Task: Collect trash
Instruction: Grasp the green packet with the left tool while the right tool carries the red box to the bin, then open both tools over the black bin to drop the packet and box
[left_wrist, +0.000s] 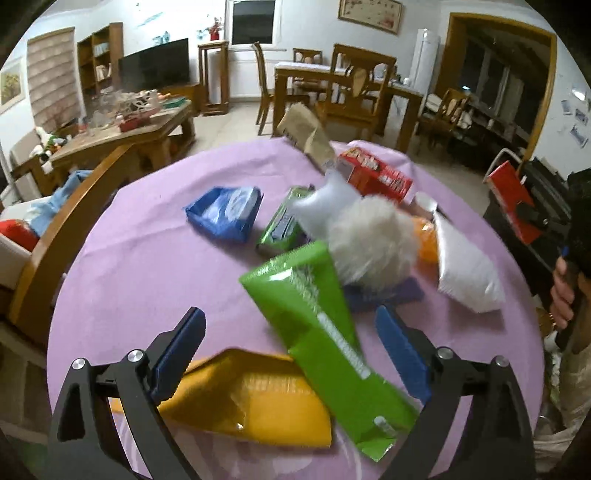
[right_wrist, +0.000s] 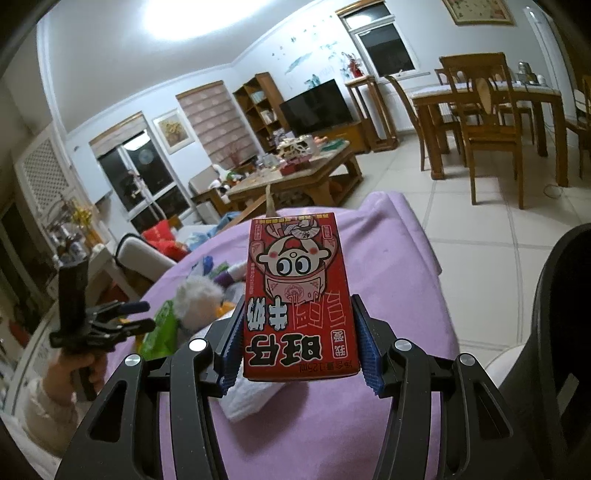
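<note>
My right gripper (right_wrist: 297, 347) is shut on a red milk carton (right_wrist: 299, 291) and holds it up above the purple-covered round table (right_wrist: 399, 295); the carton also shows at the right in the left wrist view (left_wrist: 511, 201). My left gripper (left_wrist: 290, 332) is open low over the table, with a green pack (left_wrist: 317, 325) and a yellow bag (left_wrist: 255, 398) lying between its fingers, untouched as far as I can see. Further back lie a blue packet (left_wrist: 225, 210), a second green packet (left_wrist: 282, 229), a white fluffy ball (left_wrist: 369, 243), a white bag (left_wrist: 465, 273) and a red box (left_wrist: 376, 173).
A brown paper bag (left_wrist: 306, 133) stands at the table's far edge. A wooden chair back (left_wrist: 62, 229) curves along the table's left side. A cluttered coffee table (left_wrist: 122, 125), dining table with chairs (left_wrist: 343, 85) and tiled floor lie beyond. A dark bin rim (right_wrist: 557, 295) shows at right.
</note>
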